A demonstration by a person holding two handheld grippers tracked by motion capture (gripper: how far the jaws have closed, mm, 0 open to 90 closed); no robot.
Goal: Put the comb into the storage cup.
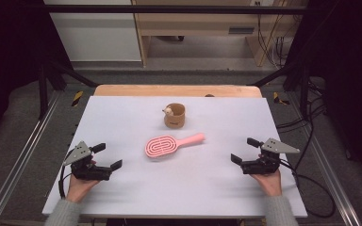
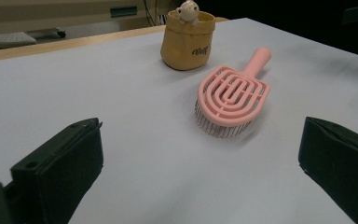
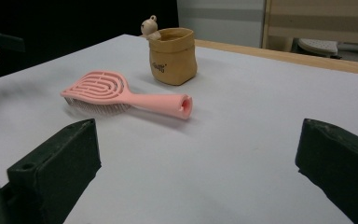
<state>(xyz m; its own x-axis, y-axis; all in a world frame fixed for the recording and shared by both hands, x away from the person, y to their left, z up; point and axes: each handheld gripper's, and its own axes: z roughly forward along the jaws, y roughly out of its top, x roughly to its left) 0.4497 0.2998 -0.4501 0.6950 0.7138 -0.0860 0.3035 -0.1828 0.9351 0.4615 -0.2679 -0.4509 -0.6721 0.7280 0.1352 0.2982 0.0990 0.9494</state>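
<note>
Flanking a pink hairbrush (image 1: 173,144) near a tan pouch (image 1: 175,116), our left gripper (image 1: 108,156) and right gripper (image 1: 245,150) rest on the table (image 1: 122,113) — jaws wide, holding nothing.

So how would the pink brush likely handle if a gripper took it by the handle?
The brush looks like stiff moulded plastic, so it probably won't flex. Its slotted head suggests it's light. It lies bristles down, and the smooth round handle may slip or twist between the jaws, with the wider head pulling it down.
</note>
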